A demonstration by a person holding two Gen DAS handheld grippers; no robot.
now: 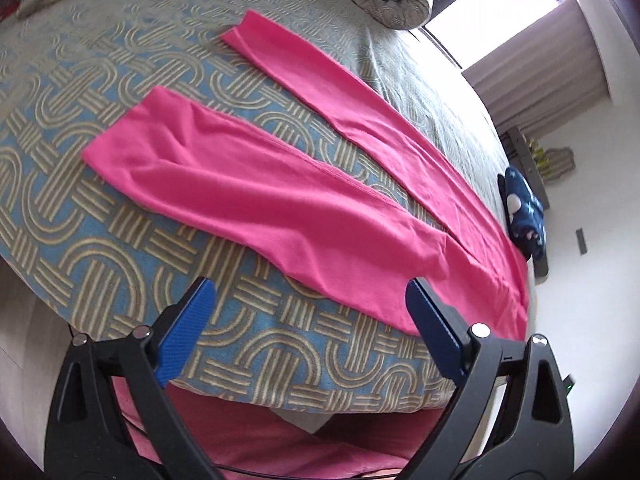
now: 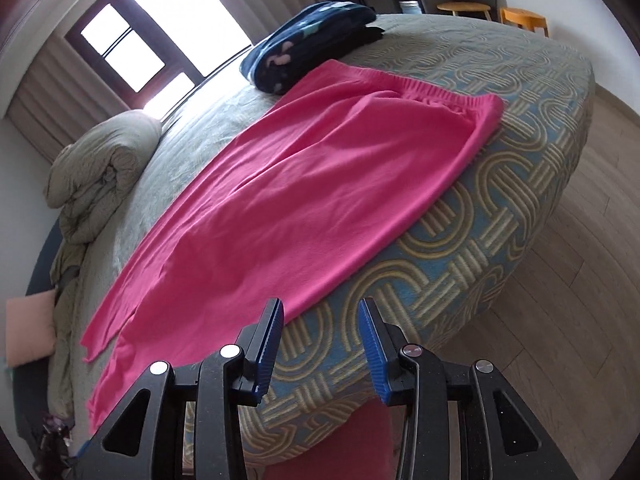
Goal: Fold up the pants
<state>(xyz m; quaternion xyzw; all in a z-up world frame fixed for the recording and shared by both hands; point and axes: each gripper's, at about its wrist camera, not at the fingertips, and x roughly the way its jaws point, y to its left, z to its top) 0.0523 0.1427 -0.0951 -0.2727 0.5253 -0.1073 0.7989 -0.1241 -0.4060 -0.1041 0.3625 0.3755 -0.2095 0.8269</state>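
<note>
Bright pink pants (image 1: 280, 196) lie flat on the patterned bedspread (image 1: 120, 248), legs spread apart in a V. The left wrist view looks along the legs; the nearer leg ends at a cuff at the left. My left gripper (image 1: 310, 300) is open wide and empty, just above the bed edge, its right finger close to the near leg's edge. The right wrist view shows the hip part and elastic waistband of the pants (image 2: 320, 184). My right gripper (image 2: 320, 316) is open and empty, near the pants' front edge at the bed's side.
A folded dark blue blanket (image 2: 312, 44) lies beyond the waistband, touching it. A rolled grey quilt (image 2: 100, 160) sits at the bed's far side under the window. Wooden floor (image 2: 580, 280) runs beside the bed. Stools and a desk stand at the far wall.
</note>
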